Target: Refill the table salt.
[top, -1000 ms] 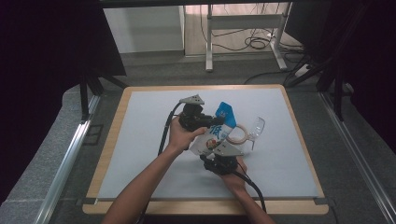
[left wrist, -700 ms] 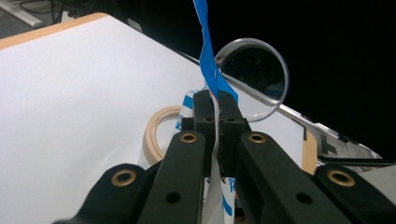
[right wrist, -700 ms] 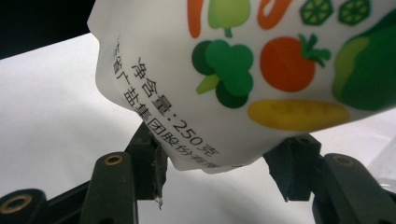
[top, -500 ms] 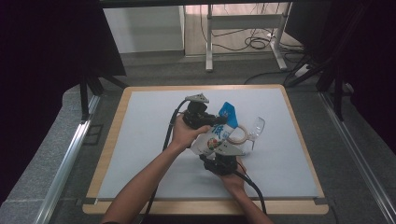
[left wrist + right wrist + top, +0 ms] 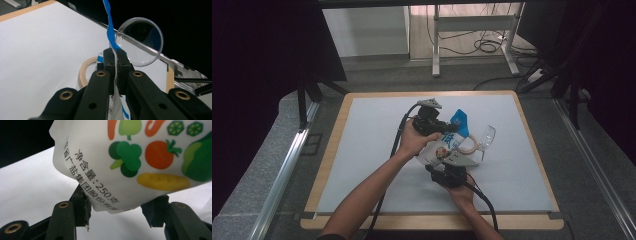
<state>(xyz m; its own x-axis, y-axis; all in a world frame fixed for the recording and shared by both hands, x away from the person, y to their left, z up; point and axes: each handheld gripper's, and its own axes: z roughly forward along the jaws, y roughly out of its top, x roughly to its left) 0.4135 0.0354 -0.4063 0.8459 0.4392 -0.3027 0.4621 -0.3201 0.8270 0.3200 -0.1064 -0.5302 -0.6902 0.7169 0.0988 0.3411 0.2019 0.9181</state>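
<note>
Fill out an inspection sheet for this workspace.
Surface: white mat on a wood-edged table.
Job's things: printed bag held up between both grippers; its blue top pinched.
Clutter: clear round dish and tape ring behind the bag.
Grippers: left gripper shut on the bag's top; right gripper clamps its bottom.
Cables: gripper cable trails toward the person; floor cables beyond the table.
Surroundings: metal frame, black curtains.
</note>
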